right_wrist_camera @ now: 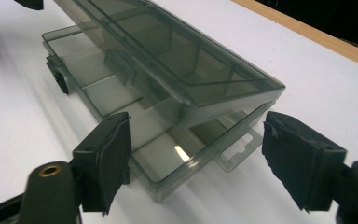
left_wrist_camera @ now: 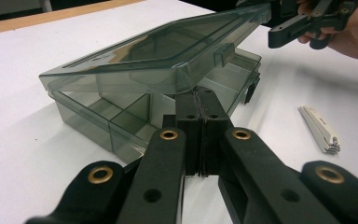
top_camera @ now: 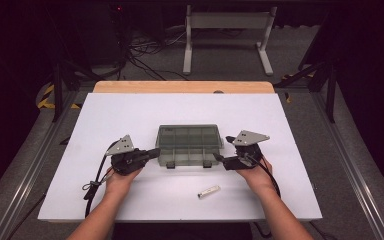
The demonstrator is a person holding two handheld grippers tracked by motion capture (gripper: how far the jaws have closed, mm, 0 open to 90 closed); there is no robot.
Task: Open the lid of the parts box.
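Compartment box (top_camera: 189, 145) of smoky clear plastic sits on the white table (top_camera: 130, 115), its lid (left_wrist_camera: 168, 51) lifted a little at the front. Left gripper (top_camera: 155, 152) is just beside the box, fingers (left_wrist_camera: 200, 126) pressed together under the lid's edge. Right gripper (top_camera: 222, 159) is at the opposite end of the box, fingers (right_wrist_camera: 107, 158) spread, pinching nothing. A small white clip (top_camera: 209, 192) lies near the box's front.

The left tool (left_wrist_camera: 200, 135) hides part of the organizer box (left_wrist_camera: 121, 116) front wall. The small white object (top_camera: 209, 192) on the bench (top_camera: 130, 200) is too small to identify from above.
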